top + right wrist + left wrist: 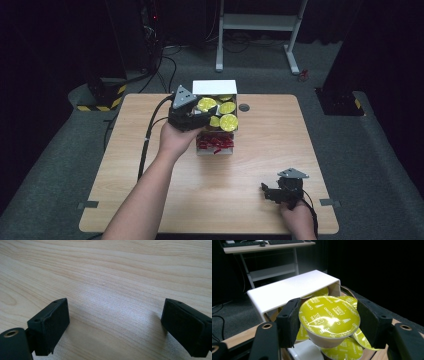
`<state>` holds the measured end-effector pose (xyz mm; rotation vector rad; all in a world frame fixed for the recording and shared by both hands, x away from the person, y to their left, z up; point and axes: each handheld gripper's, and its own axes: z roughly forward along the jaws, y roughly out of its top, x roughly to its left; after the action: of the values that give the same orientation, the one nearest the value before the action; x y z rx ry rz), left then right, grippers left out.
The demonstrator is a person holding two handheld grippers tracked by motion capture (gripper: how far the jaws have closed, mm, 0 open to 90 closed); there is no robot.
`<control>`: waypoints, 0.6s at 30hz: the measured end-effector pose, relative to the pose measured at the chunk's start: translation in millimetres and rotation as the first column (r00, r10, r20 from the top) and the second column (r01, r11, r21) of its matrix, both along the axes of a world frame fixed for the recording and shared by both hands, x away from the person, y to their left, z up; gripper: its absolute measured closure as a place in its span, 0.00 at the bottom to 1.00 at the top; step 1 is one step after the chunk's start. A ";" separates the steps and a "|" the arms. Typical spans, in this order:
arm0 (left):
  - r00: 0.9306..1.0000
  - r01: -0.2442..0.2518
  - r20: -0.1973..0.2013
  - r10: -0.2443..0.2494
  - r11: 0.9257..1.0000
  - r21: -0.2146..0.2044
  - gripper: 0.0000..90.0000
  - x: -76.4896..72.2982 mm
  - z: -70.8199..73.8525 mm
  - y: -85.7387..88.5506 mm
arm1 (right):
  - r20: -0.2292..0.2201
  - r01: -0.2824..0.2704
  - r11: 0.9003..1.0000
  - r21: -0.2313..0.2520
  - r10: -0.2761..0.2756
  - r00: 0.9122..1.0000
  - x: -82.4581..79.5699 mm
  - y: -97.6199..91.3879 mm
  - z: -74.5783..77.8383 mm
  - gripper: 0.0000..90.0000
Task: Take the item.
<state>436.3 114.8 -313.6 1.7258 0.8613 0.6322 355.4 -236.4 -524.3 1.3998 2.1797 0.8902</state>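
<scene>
Black jaws of the left gripper (328,322) clamp a yellow-lidded coffee pod (329,319), held just above the white box (215,88) where other pods (228,122) lie. Whether it goes in or out, I cannot tell. Well apart from the box, the right gripper (115,322) rests spread wide over bare table (125,270).
</scene>
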 end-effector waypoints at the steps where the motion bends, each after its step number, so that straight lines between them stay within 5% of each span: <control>1: 1.000 -0.002 0.005 0.002 1.000 -0.002 0.42 -1.2 1.3 1.8 | 0.000 0.000 1.000 0.000 0.000 1.000 0.0 -0.1 0.0 0.09; 18: 0.999 -0.051 0.012 0.051 0.998 0.023 0.42 -24.9 3.0 38.2 | 0.000 -0.001 1.000 0.002 0.001 1.000 0.1 -0.2 0.0 0.09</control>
<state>411.4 153.0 -310.6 1.7235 0.8950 0.6879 355.4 -236.6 -524.3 1.4000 2.1800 0.8931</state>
